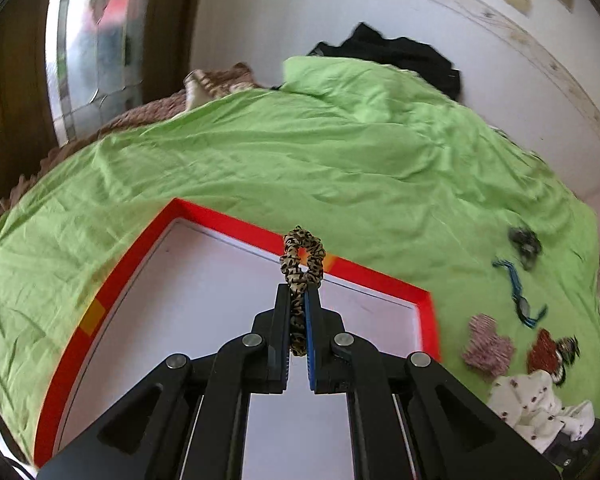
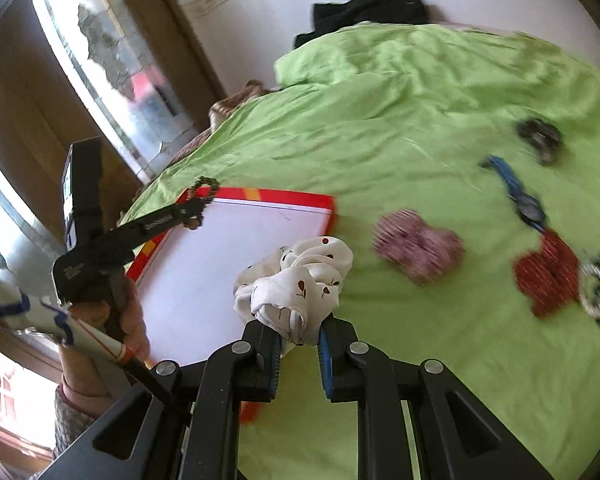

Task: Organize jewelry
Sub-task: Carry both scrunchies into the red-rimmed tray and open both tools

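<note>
While hovering over the red-rimmed tray [image 1: 228, 222] on the green bedsheet [image 1: 340, 152]: left gripper [image 1: 299, 292] pinching the leopard scrunchie [image 1: 302, 256], right gripper [image 2: 300, 330] clamping the white dotted scrunchie [image 2: 300, 276]. Looking soft, light, squashy; gripping the bunched fabric band, not loose folds.

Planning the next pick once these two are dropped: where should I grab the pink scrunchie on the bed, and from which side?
Grip the pink scrunchie across one puffy edge, from straight above. It lies flat on the green sheet, apart from the red scrunchie, so any edge is free.
</note>
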